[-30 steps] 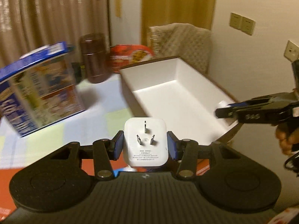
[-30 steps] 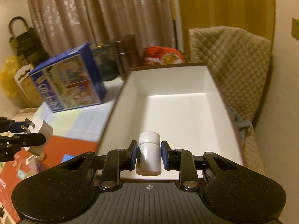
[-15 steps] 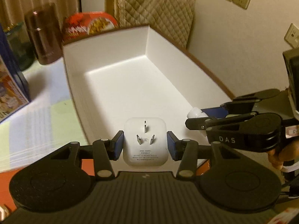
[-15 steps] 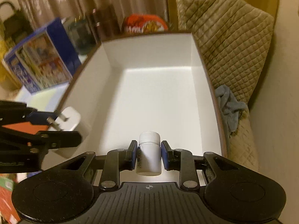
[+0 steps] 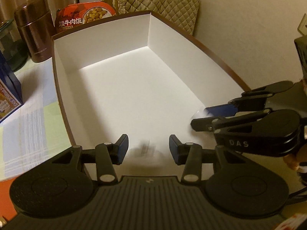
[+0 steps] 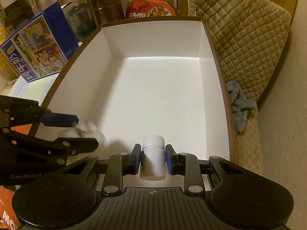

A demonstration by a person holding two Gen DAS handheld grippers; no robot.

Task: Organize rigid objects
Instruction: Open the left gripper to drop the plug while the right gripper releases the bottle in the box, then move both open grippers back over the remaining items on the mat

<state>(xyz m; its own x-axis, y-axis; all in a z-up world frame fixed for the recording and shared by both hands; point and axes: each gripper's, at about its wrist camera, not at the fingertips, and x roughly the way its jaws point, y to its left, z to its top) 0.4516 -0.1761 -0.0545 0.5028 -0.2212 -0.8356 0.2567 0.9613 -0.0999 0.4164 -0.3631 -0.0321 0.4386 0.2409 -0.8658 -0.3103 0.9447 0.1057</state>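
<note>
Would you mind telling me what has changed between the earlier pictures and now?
The left hand-held gripper has let go of the white plug adapter: its jaws now stand apart, and the adapter shows only as a blur dropping into the near end of the white box. Both grippers came in over the box. The right hand-held gripper stays clamped on the white bottle; the box has not moved.

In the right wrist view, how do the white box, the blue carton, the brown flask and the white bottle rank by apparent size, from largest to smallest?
1. white box
2. blue carton
3. white bottle and brown flask: these look alike. The bottle is far nearer the camera and the flask is partly hidden behind the box, so I leave them unranked.
</note>
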